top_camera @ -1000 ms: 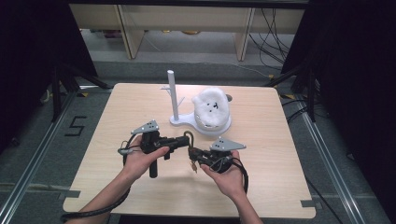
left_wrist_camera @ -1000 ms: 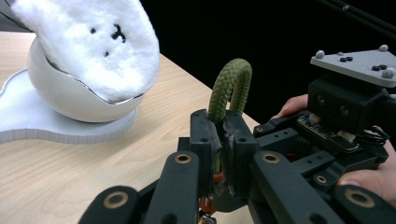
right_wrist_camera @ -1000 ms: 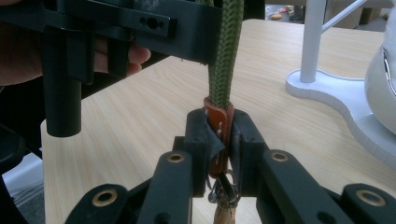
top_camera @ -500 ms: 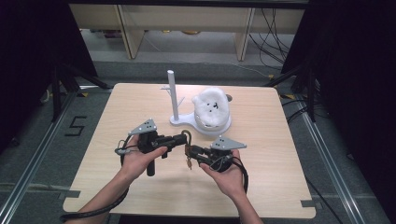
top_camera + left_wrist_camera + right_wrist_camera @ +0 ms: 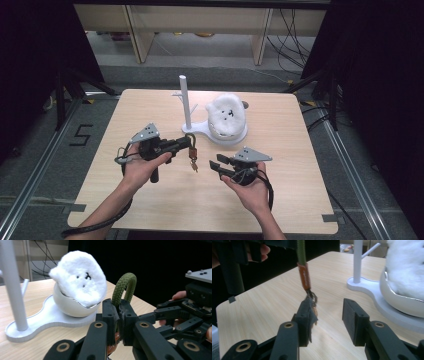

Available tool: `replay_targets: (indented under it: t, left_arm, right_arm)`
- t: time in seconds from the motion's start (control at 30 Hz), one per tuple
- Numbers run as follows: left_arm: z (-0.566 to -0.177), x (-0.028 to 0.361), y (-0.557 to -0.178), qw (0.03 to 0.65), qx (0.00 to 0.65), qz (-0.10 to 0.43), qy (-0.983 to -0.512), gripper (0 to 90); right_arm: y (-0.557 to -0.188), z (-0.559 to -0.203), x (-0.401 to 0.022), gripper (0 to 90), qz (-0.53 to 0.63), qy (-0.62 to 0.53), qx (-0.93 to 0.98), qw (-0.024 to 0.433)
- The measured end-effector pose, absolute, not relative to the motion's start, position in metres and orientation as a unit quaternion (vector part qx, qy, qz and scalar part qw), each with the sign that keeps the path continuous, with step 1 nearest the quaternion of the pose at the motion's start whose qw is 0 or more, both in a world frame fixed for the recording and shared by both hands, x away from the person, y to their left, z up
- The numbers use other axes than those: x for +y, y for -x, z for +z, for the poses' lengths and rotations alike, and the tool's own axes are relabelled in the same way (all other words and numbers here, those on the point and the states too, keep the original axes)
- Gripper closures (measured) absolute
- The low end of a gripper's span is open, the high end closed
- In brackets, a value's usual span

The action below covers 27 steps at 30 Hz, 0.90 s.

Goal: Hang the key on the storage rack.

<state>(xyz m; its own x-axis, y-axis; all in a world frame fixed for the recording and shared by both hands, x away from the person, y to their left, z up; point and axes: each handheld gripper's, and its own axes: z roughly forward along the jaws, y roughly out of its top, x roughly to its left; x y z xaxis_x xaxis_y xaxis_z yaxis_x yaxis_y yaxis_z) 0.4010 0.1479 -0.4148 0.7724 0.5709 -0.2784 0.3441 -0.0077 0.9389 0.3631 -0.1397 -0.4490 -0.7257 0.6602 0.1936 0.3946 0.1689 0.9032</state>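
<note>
Above the wooden counter (image 5: 150, 210), a green rope loop (image 5: 125, 286) is clamped by the left gripper (image 5: 189, 144), while the right gripper (image 5: 218, 167) is held with jaws wide.

A light wooden table (image 5: 150, 210) fills the middle of the high view. Toward its upper centre stands a white stand (image 5: 192, 127) with an upright post (image 5: 184, 97), and on the right end of its base sits a white bowl (image 5: 227, 135) holding a fluffy white plush (image 5: 226, 115) with small dark face marks. Above, at the top of the frame, stands what may be a low shelf (image 5: 200, 20). A "5" (image 5: 82, 134) marks the floor at left.
</note>
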Motion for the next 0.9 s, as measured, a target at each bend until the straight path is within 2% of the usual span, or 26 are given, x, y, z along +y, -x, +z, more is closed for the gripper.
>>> replay_targets:
  t: [0.1, 0.13, 0.27, 0.7, 0.8, 0.83, 0.9]
  left_arm:
    - [-0.414, 0.152, -0.402, 0.625, 0.33, 0.097, -0.701, 84.2]
    - [-0.414, 0.154, -0.403, 0.624, 0.331, 0.1, -0.701, 84.2]
    - [-0.413, 0.161, -0.404, 0.623, 0.335, 0.113, -0.698, 84.2]
    - [-0.406, 0.179, -0.408, 0.625, 0.345, 0.142, -0.685, 84.2]
    - [-0.405, 0.183, -0.409, 0.626, 0.348, 0.148, -0.682, 84.2]
    - [-0.405, 0.184, -0.41, 0.626, 0.347, 0.15, -0.682, 84.2]
    - [-0.404, 0.186, -0.411, 0.623, 0.351, 0.155, -0.682, 84.2]
  right_arm:
    - [-0.361, -0.45, -0.147, 59.1, 0.54, -0.349, 0.751, 0.149]
    - [-0.359, -0.449, -0.148, 58.9, 0.542, -0.36, 0.747, 0.139]
    - [-0.358, -0.45, -0.159, 58.2, 0.547, -0.359, 0.739, 0.159]
    - [-0.349, -0.452, -0.182, 57.6, 0.54, -0.393, 0.724, 0.173]
    - [-0.348, -0.451, -0.186, 57.1, 0.534, -0.39, 0.725, 0.192]
    - [-0.345, -0.451, -0.185, 56.8, 0.54, -0.401, 0.718, 0.179]
    - [-0.347, -0.452, -0.188, 56.2, 0.538, -0.389, 0.723, 0.193]
